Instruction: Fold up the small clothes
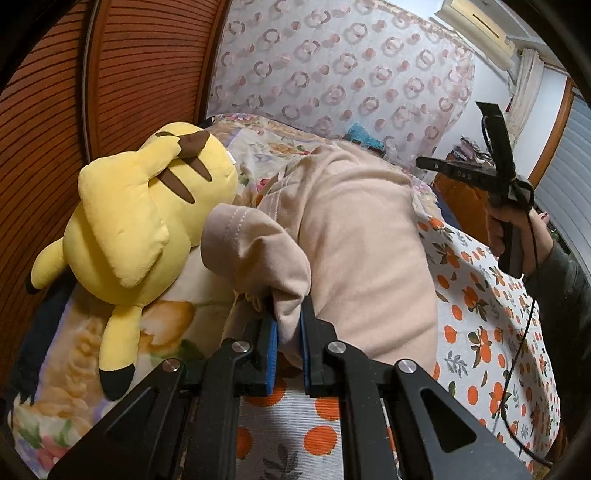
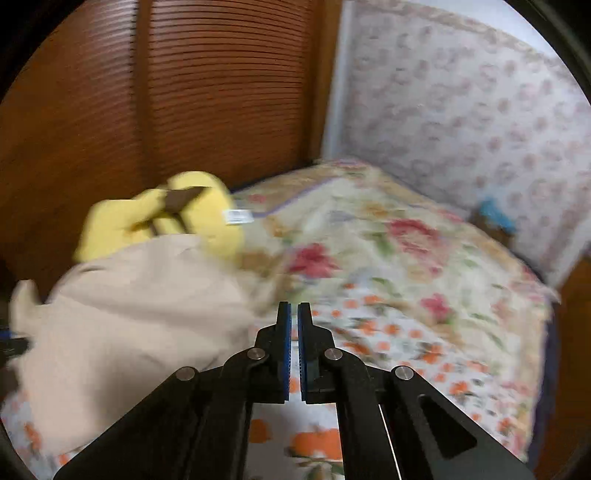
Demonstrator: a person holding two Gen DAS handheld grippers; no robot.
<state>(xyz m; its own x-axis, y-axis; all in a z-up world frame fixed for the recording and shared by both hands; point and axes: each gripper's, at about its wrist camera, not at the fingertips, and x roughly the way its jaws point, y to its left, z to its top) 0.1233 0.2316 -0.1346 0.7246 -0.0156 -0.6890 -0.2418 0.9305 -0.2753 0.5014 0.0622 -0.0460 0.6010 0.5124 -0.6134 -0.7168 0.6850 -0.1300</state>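
Mid-fold: left gripper [image 1: 288, 325] clamps the beige cotton garment's [image 1: 354, 236] sleeve; right gripper [image 2: 294, 314], clenched empty, likely next pins the bed-edge [image 1: 491, 332] hem.

1. Home bedroom: a bed [image 2: 424, 280] is taking up most of the view, layered with floral and orange-print covers [image 1: 487, 306].
2. A yellow plush toy [image 1: 144, 218] is lying on the bedding beside a slatted wooden door [image 2: 192, 85].
3. Patterned curtain [image 1: 343, 62] is hanging behind; a wall air conditioner [image 1: 476, 26] is sitting high up.
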